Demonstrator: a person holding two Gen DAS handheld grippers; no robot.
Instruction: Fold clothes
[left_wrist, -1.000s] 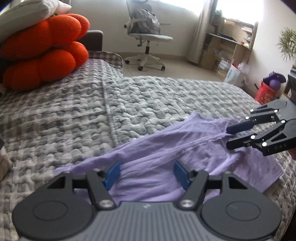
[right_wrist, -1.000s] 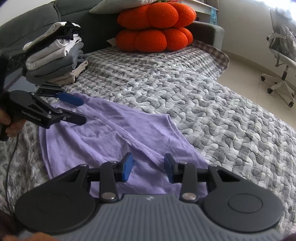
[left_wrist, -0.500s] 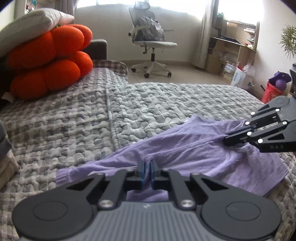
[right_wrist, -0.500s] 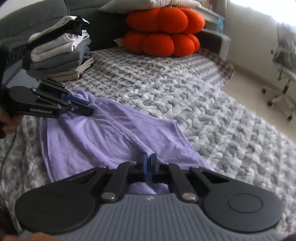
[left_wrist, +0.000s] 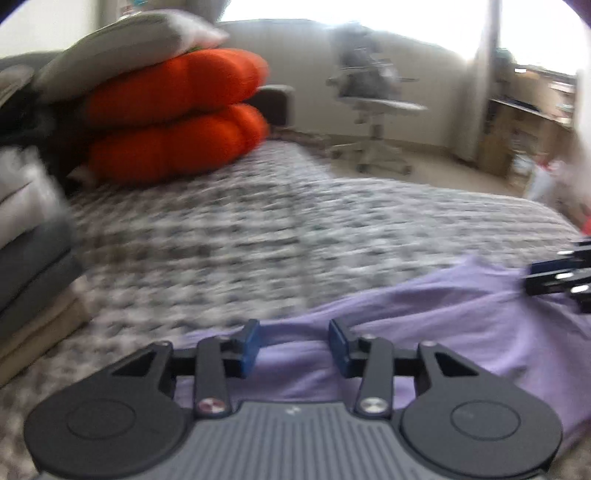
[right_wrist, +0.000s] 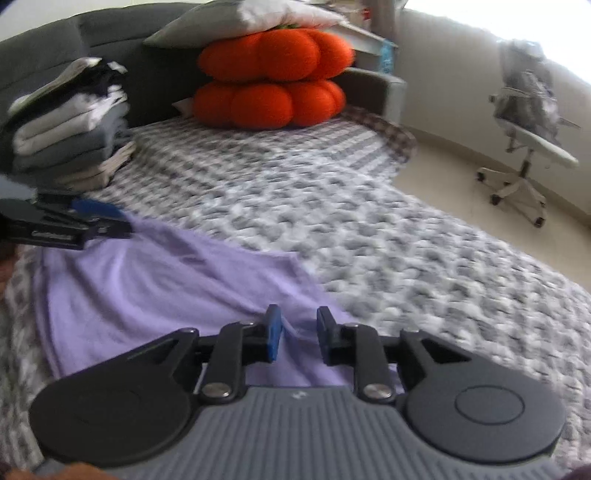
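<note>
currently: left gripper (left_wrist: 292, 341) and right gripper (right_wrist: 295, 334), both parted, over purple garment (right_wrist: 155, 280) at the bed's (right_wrist: 369, 221) near edge.

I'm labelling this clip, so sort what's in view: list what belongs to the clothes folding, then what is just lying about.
Belongs to the job:
- purple garment, spread on the bed
- left gripper, open over it
- right gripper, open over it
- stack of folded clothes

Just lying about:
- orange cushions
- grey pillow on top of them
- office chair
- quilted bedspread
</note>
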